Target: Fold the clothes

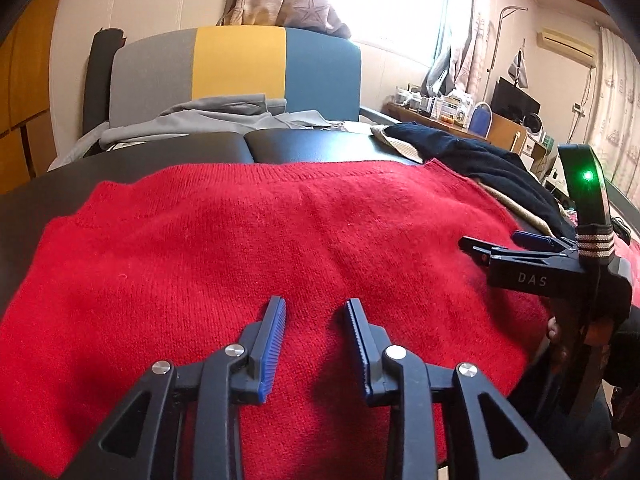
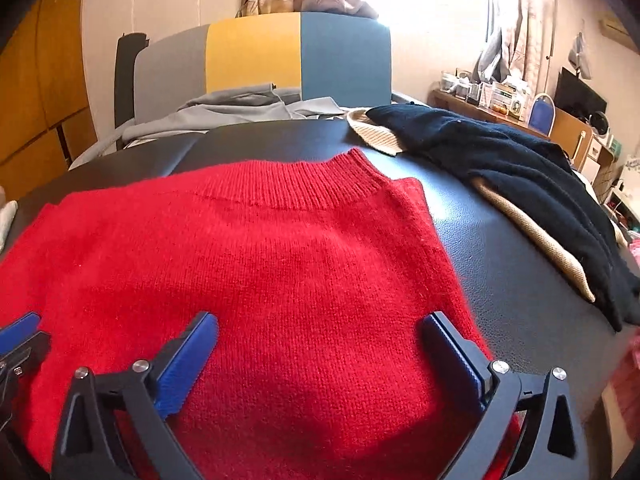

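A red knit sweater lies flat on a black padded table, its ribbed hem at the far side. My left gripper hovers over the sweater's near part, its jaws open a little, nothing between them. My right gripper is open wide over the sweater's right part, empty. The right gripper also shows in the left wrist view at the sweater's right edge. The left gripper's blue fingertip shows at the left edge of the right wrist view.
A navy garment on a beige knit lies at the table's right. Grey clothes lie behind the table, before a grey, yellow and blue headboard. A cluttered desk stands at the far right.
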The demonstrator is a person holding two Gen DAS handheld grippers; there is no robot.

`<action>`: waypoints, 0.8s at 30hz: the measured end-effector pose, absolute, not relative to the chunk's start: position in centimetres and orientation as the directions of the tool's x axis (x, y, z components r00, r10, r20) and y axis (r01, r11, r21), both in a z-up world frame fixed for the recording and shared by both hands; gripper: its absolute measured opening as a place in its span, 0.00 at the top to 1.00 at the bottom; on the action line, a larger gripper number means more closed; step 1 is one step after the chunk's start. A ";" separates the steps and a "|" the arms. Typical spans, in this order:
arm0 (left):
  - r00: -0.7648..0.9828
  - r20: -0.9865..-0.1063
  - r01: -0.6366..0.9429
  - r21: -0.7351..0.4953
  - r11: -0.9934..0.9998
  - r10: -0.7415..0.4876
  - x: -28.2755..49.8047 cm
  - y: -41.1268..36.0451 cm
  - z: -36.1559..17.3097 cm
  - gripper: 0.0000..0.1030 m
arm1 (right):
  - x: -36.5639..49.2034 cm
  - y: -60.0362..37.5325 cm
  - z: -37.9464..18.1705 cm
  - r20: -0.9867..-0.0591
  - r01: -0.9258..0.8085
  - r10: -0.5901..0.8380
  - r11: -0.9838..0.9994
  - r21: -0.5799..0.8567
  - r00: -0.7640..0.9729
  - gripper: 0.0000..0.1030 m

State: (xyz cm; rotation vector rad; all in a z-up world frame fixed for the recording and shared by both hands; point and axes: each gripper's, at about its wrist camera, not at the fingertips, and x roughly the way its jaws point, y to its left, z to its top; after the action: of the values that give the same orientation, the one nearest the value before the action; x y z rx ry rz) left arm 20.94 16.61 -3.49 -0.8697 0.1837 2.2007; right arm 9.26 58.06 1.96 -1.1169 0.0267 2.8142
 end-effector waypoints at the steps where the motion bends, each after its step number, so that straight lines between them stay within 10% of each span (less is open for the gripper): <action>1: -0.488 -0.638 -0.693 -0.132 -0.709 0.596 21.0 16.6 -3.5 0.71 | 9.1 58.2 2.0 -0.688 -0.111 0.096 -0.994 -0.022 -0.719 0.00; 24: -0.470 -0.637 -0.690 -0.166 -0.705 0.610 20.7 16.3 -3.8 0.71 | 12.3 69.7 2.6 -0.722 -0.150 -0.169 -0.923 0.355 -0.671 0.13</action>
State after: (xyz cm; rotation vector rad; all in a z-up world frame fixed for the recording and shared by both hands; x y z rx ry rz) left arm 20.65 16.32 -3.80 -0.8860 0.1464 2.1845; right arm 12.30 69.72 2.64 -1.2782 0.6192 2.8139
